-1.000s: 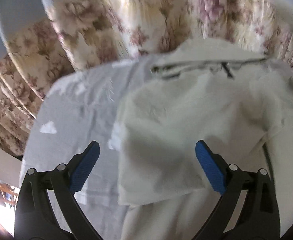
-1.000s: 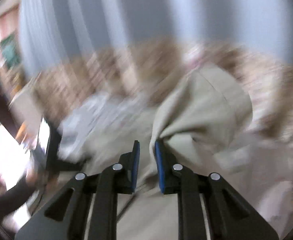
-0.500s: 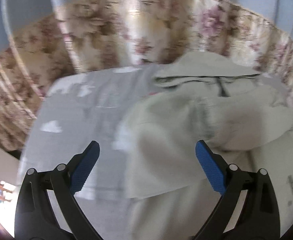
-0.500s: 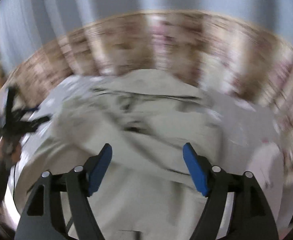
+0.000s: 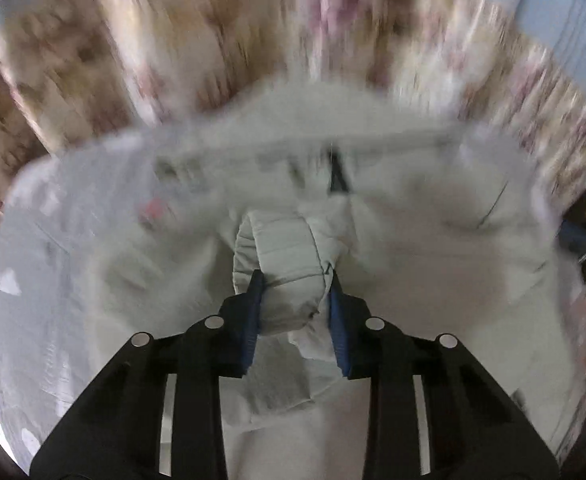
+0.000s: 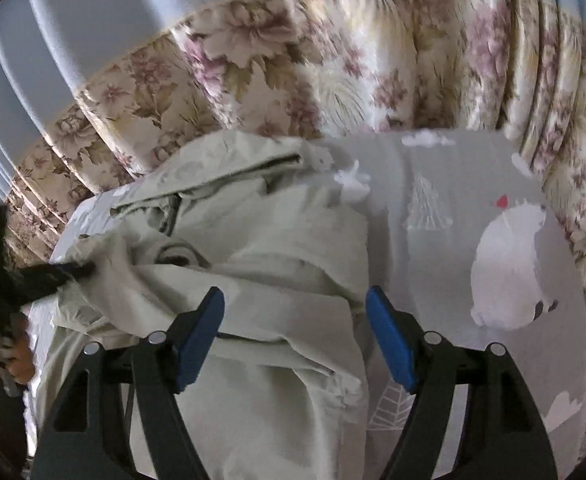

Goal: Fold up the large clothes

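A pale beige jacket (image 6: 273, 240) lies crumpled on the bed, its zipper and collar toward the far side. In the left wrist view the jacket (image 5: 413, 240) is blurred by motion. My left gripper (image 5: 295, 280) has its jaws closing on the rolled sleeve cuff (image 5: 285, 248), and the blue pads press its sides. In the right wrist view my right gripper (image 6: 295, 294) hovers open over the jacket's right part with nothing pinched. At the left edge of that view the left gripper's black fingers (image 6: 45, 276) reach into the fabric, held by a hand (image 6: 9, 352).
A grey bed sheet (image 6: 445, 168) printed with a white bear (image 6: 509, 264) and trees lies under the jacket. A floral curtain (image 6: 293, 60) hangs behind the bed, with pale blue drapes above it. The sheet (image 5: 53, 280) shows bare left of the jacket.
My left gripper went from wide open to closed on the sleeve cuff while moving forward. My right gripper let go of the jacket fabric, opened and dropped lower over the jacket.
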